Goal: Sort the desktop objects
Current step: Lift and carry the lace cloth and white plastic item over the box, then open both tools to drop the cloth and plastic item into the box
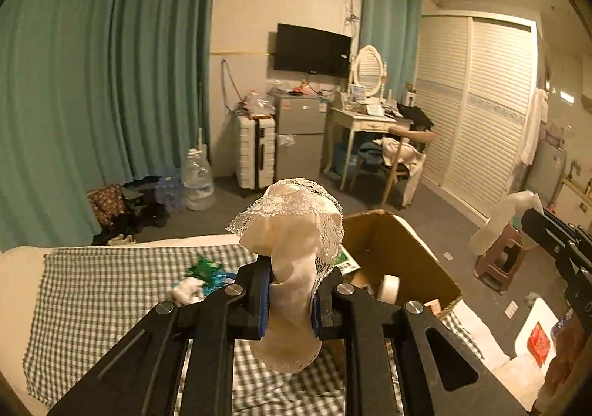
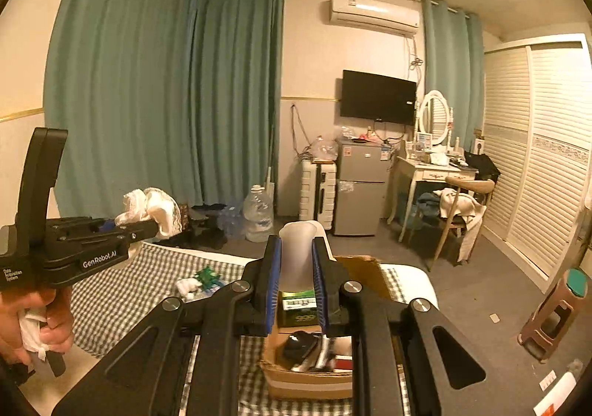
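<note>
Left tongs [image 1: 290, 299]: clamped on a cream lace cloth [image 1: 292, 231], which bunches above the pads and hangs below them, centre of the left wrist view.
Right tongs [image 2: 296, 281]: clamped on a pale, frosted plastic piece [image 2: 298, 253], lower centre of the right wrist view; what it is I cannot tell.
Cardboard box [image 2: 307, 384]: open, on the checked blanket [image 2: 148, 283] of the bed, directly under the right tongs; dark items and a green packet [image 2: 298, 305] already lie inside.
Still unsorted: green wrappers [image 1: 207, 270] and a white wad [image 1: 185, 292] on the blanket, left of centre.
Risk, cloth: the loose hanging tail could snag the box rim or drape over it instead of dropping in.
Risk, plastic piece: smooth sides could slide between the pads if tilted.
Risk, crowding: both tongs near one box could knock together.
</note>
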### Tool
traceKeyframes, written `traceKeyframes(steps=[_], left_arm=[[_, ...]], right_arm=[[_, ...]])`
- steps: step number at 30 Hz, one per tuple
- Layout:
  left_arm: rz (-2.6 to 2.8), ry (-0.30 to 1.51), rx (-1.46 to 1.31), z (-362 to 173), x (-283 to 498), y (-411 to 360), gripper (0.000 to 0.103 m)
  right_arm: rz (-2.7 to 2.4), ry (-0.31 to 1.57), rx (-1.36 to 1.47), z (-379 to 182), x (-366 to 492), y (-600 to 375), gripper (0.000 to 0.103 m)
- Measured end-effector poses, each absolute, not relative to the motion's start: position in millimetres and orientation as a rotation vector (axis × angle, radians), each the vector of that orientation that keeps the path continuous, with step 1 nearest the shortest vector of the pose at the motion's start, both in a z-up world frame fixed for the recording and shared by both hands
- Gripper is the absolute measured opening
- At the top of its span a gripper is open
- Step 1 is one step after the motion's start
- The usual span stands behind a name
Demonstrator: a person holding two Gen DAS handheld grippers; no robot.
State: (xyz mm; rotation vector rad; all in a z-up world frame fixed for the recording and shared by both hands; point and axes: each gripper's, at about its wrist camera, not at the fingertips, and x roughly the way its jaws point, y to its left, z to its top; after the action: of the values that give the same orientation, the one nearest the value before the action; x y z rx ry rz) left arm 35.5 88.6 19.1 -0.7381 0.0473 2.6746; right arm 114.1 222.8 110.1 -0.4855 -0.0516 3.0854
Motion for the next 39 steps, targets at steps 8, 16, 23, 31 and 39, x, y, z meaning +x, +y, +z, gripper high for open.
traceKeyframes(steps=[8, 16, 23, 31, 39], left_arm=[[2.605, 0.114, -0.768, -2, 20, 143, 0.017], [2.523, 0.176, -0.828, -37, -10, 198, 0.017], [2.451, 0.228, -0.930, -87, -41, 235, 0.017], [2.372, 0.267, -1.071, -141, -61, 255, 0.023], [2.378, 0.236, -1.070, -137, -54, 245, 0.062]], right_arm=[[3.045, -0.005, -0.528, 90, 100, 260, 0.016], [3.008, 0.052, -0.602, 53, 73, 295, 0.016], [2.992, 0.068, -0.735, 13, 37, 317, 0.016], [2.938, 0.107, -0.909, -33, 4, 335, 0.019], [2.920, 0.083, -0.879, -35, 8, 334, 0.023]])
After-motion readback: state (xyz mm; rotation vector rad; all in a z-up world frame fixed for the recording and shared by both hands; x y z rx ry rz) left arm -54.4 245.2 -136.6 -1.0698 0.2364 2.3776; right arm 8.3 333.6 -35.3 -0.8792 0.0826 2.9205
